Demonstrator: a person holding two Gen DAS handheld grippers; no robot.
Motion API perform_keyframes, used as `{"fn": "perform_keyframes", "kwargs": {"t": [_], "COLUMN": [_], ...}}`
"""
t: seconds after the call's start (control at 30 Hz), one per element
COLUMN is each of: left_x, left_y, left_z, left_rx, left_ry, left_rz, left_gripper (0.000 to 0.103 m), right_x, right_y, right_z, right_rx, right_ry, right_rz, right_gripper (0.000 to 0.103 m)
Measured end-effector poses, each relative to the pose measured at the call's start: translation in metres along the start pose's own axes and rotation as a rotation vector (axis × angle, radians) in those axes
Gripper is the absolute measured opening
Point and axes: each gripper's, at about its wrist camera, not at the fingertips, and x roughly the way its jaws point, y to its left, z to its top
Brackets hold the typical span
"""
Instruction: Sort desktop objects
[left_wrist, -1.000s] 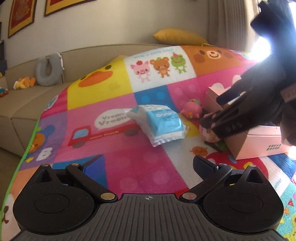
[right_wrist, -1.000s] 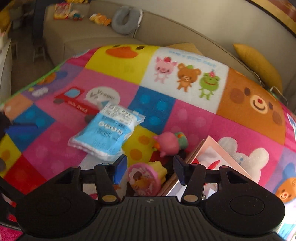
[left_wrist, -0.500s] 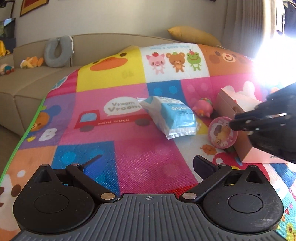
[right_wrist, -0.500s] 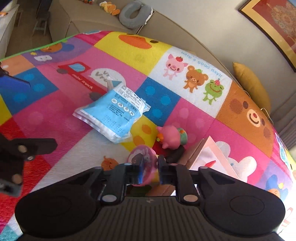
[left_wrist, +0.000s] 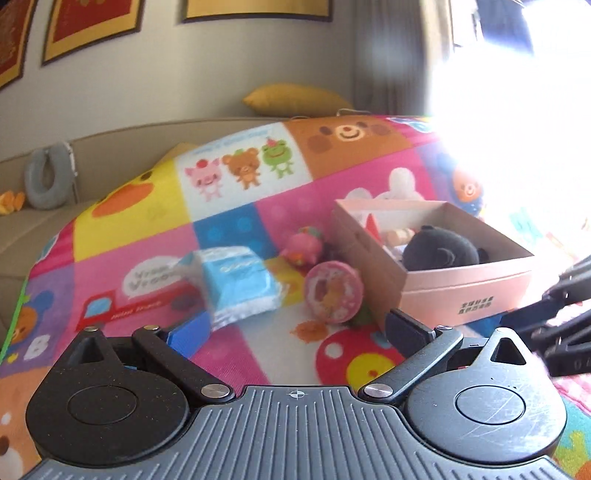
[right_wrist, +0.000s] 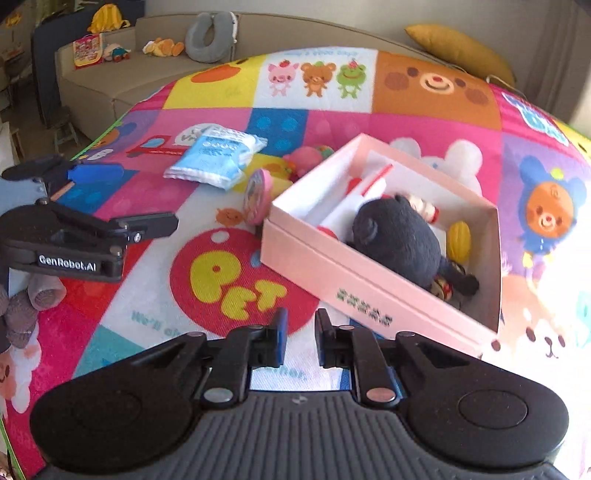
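Backing off empty, jaws parting slightly, the right gripper (right_wrist: 298, 334) has left the round pink toy (right_wrist: 257, 196) leaning at the pink box's (right_wrist: 332, 275) ten o'clock corner, unboxed; left gripper (left_wrist: 295, 332) wide apart.

The mat (right_wrist: 332, 125) is a patchwork of pink, yellow, blue and orange squares with cartoon animals. The box (right_wrist: 332, 273) is pale pink, the plush (right_wrist: 399, 236) in it black. The packet (right_wrist: 214, 158) is light blue and white, the disc (left_wrist: 334, 291) pink.
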Motion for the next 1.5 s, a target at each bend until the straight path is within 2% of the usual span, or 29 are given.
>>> {"fn": "perform_keyframes", "kwargs": {"t": [0.07, 0.1, 0.13, 0.23, 0.37, 0.5, 0.6, 0.77, 0.9, 0.97, 1.1, 1.23, 1.37, 1.5], "left_x": [0.015, 0.022, 0.031, 0.051, 0.076, 0.092, 0.099, 0.076, 0.033, 0.015, -0.015, -0.031, -0.035, -0.028], "left_y": [-0.003, -0.004, -0.004, -0.004, -0.004, -0.008, -0.011, -0.010, -0.018, -0.024, -0.050, -0.086, -0.121, -0.139], "left_z": [0.010, 0.014, 0.017, 0.021, 0.021, 0.020, 0.018, 0.021, 0.023, 0.022, 0.010, -0.008, -0.028, -0.033], "left_rx": [0.007, 0.012, 0.025, 0.085, 0.132, 0.161, 0.170, 0.181, 0.275, 0.312, 0.397, 0.480, 0.611, 0.582], "left_ry": [0.013, 0.028, 0.046, 0.067, 0.111, 0.148, 0.176, 0.163, 0.149, 0.152, 0.182, 0.227, 0.261, 0.262], "left_rz": [-0.057, -0.077, -0.096, -0.135, -0.129, -0.146, -0.139, -0.080, -0.033, -0.029, -0.049, -0.122, -0.171, -0.210], "left_gripper": [0.090, 0.070, 0.068, 0.085, 0.085, 0.075, 0.059, 0.059, 0.059, 0.059, 0.059, 0.059, 0.060, 0.062], "right_x": [0.005, 0.007, 0.009, 0.011, 0.011, 0.013, 0.014, 0.015, 0.016, 0.015, 0.011, -0.007, -0.029, -0.046], "right_y": [-0.005, -0.009, -0.012, -0.021, -0.029, -0.032, -0.033, -0.035, -0.039, -0.039, -0.046, -0.055, -0.066, -0.068], "right_z": [-0.017, -0.025, -0.031, -0.046, -0.056, -0.063, -0.065, -0.065, -0.065, -0.066, -0.069, -0.087, -0.108, -0.110], "right_rx": [0.051, 0.083, 0.112, 0.179, 0.218, 0.233, 0.234, 0.243, 0.262, 0.280, 0.345, 0.424, 0.508, 0.502], "right_ry": [-0.018, -0.029, -0.038, -0.073, -0.120, -0.148, -0.162, -0.167, -0.170, -0.167, -0.144, -0.131, -0.135, -0.170], "right_rz": [-0.002, 0.010, 0.025, 0.059, 0.093, 0.113, 0.143, 0.178, 0.196, 0.161, 0.076, -0.030, -0.054, -0.064], "right_gripper": [0.032, 0.035, 0.039, 0.051, 0.061, 0.070, 0.078, 0.086, 0.089, 0.093, 0.093, 0.093, 0.093, 0.093]}}
